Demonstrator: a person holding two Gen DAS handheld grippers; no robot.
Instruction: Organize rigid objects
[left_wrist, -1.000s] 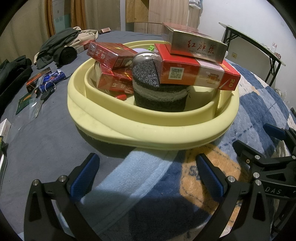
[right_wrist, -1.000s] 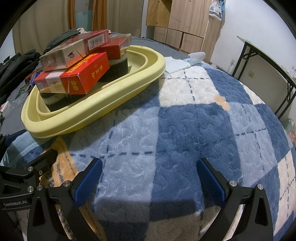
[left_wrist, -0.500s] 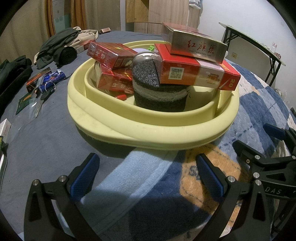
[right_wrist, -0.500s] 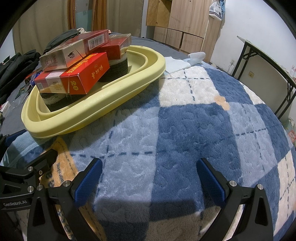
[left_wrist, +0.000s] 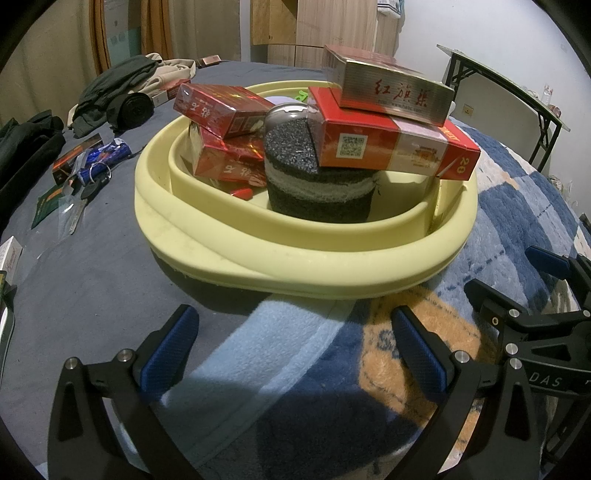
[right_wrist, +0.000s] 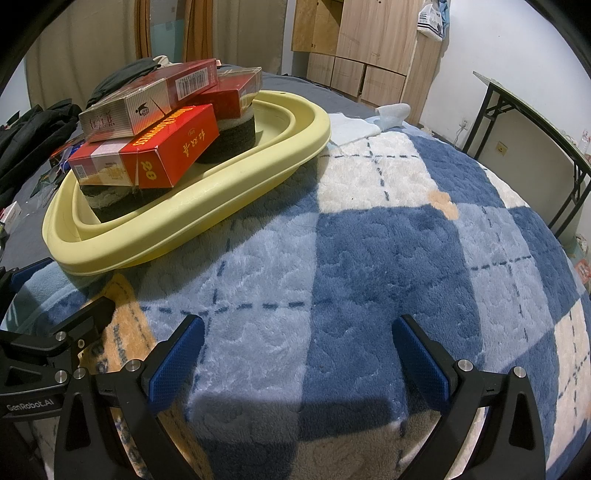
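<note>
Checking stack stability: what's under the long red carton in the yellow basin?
The long red carton rests on a dark grey banded cylinder standing in the yellow basin; a silver-and-red carton lies on top. The carton hides the cylinder's far top.

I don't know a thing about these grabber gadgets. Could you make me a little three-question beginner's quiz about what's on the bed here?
1. True or false: the left gripper holds a carton.
2. What does the silver carton rest on? A) the blanket B) the long red carton C) the keys
3. Fill in: the long red carton sits on a dark ____ roll inside the yellow basin.

Key: 1 false, it is open and empty, like the right gripper. 2 B. 3 grey, striped.
</note>
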